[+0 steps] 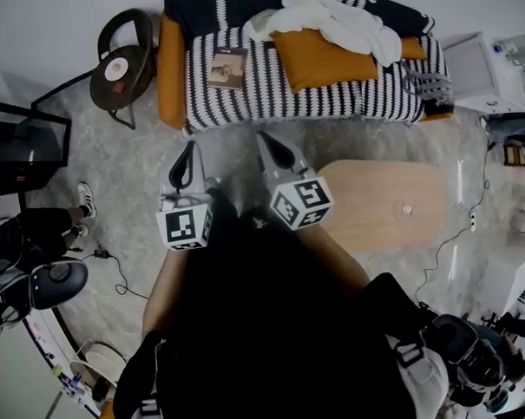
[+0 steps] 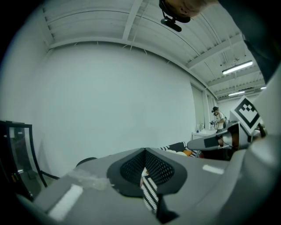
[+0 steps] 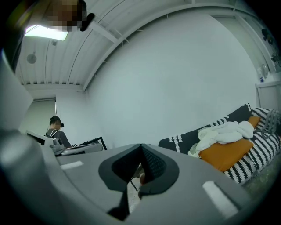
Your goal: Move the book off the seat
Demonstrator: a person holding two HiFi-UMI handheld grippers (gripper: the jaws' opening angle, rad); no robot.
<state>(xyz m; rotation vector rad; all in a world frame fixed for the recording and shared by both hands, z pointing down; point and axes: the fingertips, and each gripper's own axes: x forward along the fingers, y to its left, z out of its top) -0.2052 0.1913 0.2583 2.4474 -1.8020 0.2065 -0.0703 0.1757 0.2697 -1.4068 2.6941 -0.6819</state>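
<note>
The book (image 1: 229,68), tan-covered, lies flat on the left part of the striped sofa seat (image 1: 266,96). Both grippers are held over the floor in front of the sofa, well short of the book. My left gripper (image 1: 189,148) points at the sofa with its jaws together and nothing between them. My right gripper (image 1: 265,138) is beside it, also shut and empty. In the left gripper view the pads (image 2: 131,169) meet, with striped fabric (image 2: 149,193) showing below them. The right gripper view shows closed pads (image 3: 151,165); the book is hidden there.
An orange cushion (image 1: 325,58) with a white cloth (image 1: 341,23) lies on the sofa's right half. A wooden low table (image 1: 388,203) stands at the right, a dark round chair (image 1: 122,67) left of the sofa. Cables cross the floor. A person (image 3: 55,130) stands far off.
</note>
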